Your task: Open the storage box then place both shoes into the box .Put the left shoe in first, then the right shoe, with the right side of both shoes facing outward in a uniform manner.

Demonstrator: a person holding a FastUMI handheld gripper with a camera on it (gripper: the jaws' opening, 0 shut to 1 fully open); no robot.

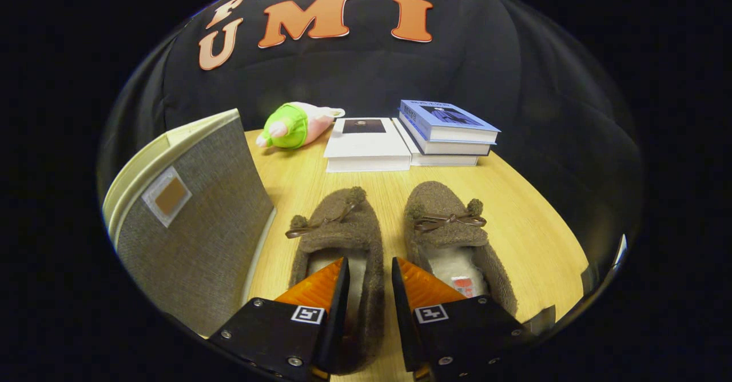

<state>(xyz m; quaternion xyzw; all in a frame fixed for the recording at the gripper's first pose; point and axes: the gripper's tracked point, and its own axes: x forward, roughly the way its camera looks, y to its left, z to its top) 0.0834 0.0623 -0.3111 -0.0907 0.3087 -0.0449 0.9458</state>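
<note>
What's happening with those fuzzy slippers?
A person is holding a gripper over two brown slippers on a wooden table. Its fingers are open, straddling the inner side wall of the left slipper, not squeezing it. The right slipper sits beside it, untouched. The grey storage box stands just left of the slippers. Neither slipper is in the box. Books and a plush toy lie farther back.

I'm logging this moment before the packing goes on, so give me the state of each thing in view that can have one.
storage box: standing beside the shoes, lid looks raised.
left shoe: on the table, upright, its inner side wall between the fingers.
right shoe: on the table, upright, untouched.
gripper: open, fingers astride the left shoe's side wall.
books: closed, stacked.
plush toy: lying on its side.
</note>
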